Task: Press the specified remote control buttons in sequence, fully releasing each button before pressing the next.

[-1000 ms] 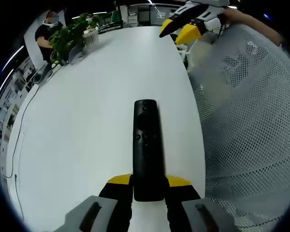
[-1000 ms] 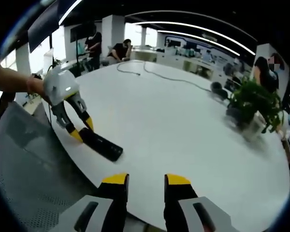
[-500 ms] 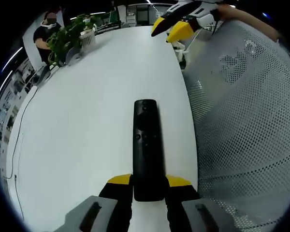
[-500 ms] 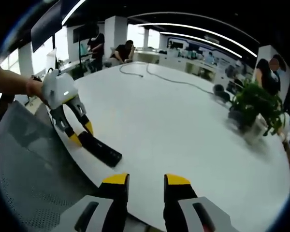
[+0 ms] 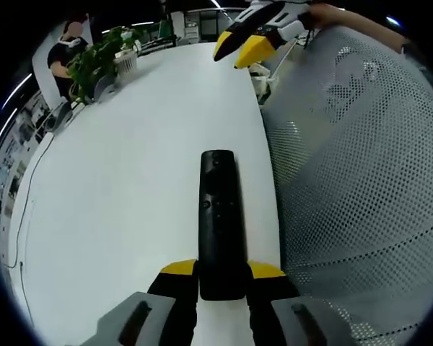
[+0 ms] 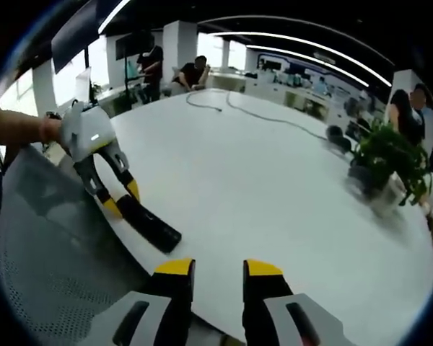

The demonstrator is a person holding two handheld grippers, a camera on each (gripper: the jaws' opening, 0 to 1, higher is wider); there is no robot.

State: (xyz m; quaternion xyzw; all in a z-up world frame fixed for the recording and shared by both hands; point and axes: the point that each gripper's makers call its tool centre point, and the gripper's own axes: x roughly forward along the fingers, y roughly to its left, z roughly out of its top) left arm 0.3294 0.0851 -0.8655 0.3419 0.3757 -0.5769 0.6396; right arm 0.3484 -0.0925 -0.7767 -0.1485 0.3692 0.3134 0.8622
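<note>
In the left gripper view we have the black remote control (image 5: 218, 223) clamped by its near end between the yellow-tipped fingers (image 5: 263, 272) of our left gripper (image 5: 218, 277). The remote runs straight out ahead of the fingers over the white table (image 5: 123, 187), its buttons facing up toward the camera. Just to the right of it the table edge curves away, and beyond that edge we see a grey perforated mesh surface (image 5: 353, 180). Far ahead of the fingers and to the right, our right gripper (image 5: 238, 45) hangs above the far table edge, its yellow tips close together.

In the right gripper view, the fingers (image 6: 175, 268) of the right gripper (image 6: 217, 268) stand slightly apart with nothing between them, above the near table edge. Ahead and to their left, the left gripper (image 6: 121, 198) holds the remote control (image 6: 148, 225) lying on the table (image 6: 274, 194) beside its edge. A potted plant (image 6: 386, 162) stands well ahead to the right.
</note>
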